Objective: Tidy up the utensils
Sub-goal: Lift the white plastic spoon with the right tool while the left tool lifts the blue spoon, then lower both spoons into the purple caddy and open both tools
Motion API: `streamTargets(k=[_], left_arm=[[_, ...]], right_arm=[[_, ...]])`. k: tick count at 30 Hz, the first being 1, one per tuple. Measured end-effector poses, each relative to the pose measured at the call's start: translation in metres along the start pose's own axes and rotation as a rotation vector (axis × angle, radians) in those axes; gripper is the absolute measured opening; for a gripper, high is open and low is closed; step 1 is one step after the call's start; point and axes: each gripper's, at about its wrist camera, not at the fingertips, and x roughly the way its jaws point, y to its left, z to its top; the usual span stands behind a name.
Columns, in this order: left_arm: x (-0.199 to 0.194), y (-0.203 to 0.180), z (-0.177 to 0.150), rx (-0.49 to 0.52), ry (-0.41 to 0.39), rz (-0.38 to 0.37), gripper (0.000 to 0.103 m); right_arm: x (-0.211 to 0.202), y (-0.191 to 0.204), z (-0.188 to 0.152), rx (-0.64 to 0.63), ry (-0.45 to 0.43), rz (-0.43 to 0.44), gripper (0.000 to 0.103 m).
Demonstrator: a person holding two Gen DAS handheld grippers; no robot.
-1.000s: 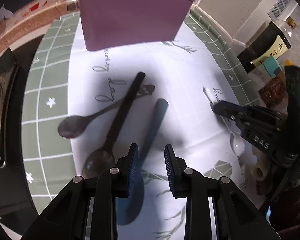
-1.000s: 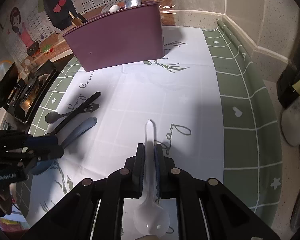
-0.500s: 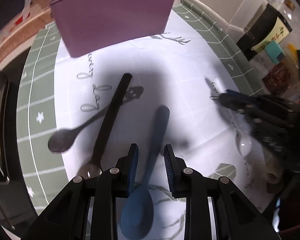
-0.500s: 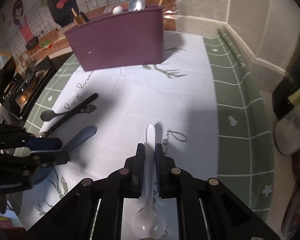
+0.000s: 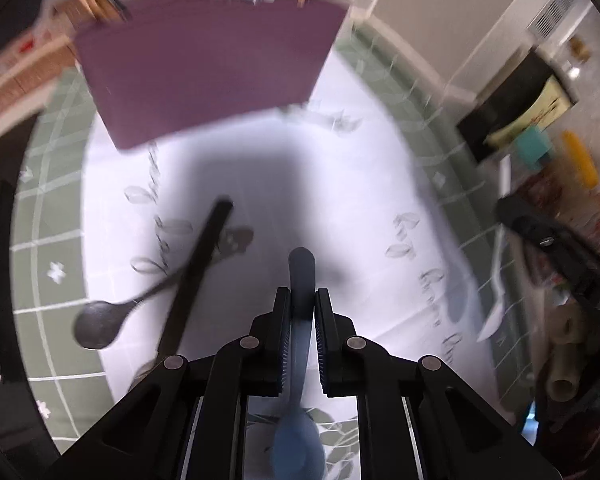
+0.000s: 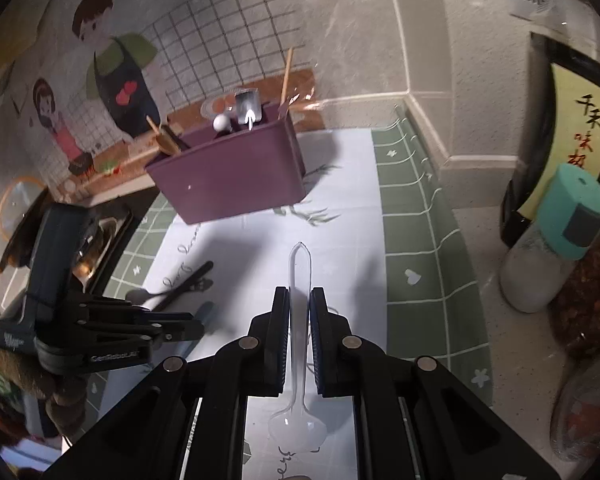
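My left gripper is shut on a blue spoon, handle pointing forward, bowl under the gripper body. My right gripper is shut on a clear plastic spoon and holds it above the mat. The purple utensil box stands at the back of the mat and holds several utensils; it also shows in the right wrist view. A dark spoon and a black-handled spoon lie crossed on the white mat. The left gripper shows in the right wrist view.
A black bottle with a yellow label and a shaker with a teal cap stand on the right counter. A stove with a pan lies left of the mat. The green-tiled mat border runs along the right.
My left gripper has closed on the blue spoon's handle. My right gripper has lifted the clear spoon higher, and the view now tilts up toward the wall and box.
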Motion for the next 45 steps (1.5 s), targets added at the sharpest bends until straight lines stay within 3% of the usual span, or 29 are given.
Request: streamTargets(k=[5,9,29,31,34,37,39,42,45], left_arm=[[-0.046,0.005,0.0,-0.083,-0.151,-0.054,0.007],[-0.061,0.005,0.001,-0.086,-0.217,-0.016,0.005],[-0.099,0.014,-0.001,-0.108,-0.337,-0.006,0.004],[-0.114,0.01,0.01,-0.086,-0.391,-0.003,0.004],[-0.147,0.003,0.035,-0.048,-0.498,0.007,0.004],[-0.198,-0.004,0.061,-0.012,-0.648,0.011,0.004],[-0.223,-0.005,0.077,0.019,-0.722,0.038,0.004],[-0.236,0.009,0.1,0.022,-0.782,0.082,0.005],[-0.229,0.034,0.121,-0.016,-0.786,0.07,0.005]], right_arm=[[-0.005,0.002,0.005,-0.026,-0.026,-0.028,0.01],[-0.001,0.005,0.008,-0.027,-0.024,-0.022,0.01],[0.008,0.016,0.017,-0.03,-0.024,0.016,0.01],[0.0,0.023,0.032,-0.028,-0.062,0.033,0.01],[-0.03,0.037,0.072,-0.024,-0.194,0.091,0.01],[-0.082,0.058,0.131,-0.054,-0.41,0.148,0.01],[-0.102,0.068,0.159,-0.088,-0.498,0.183,0.01],[-0.101,0.076,0.188,-0.136,-0.57,0.201,0.01],[-0.067,0.076,0.204,-0.142,-0.561,0.144,0.01]])
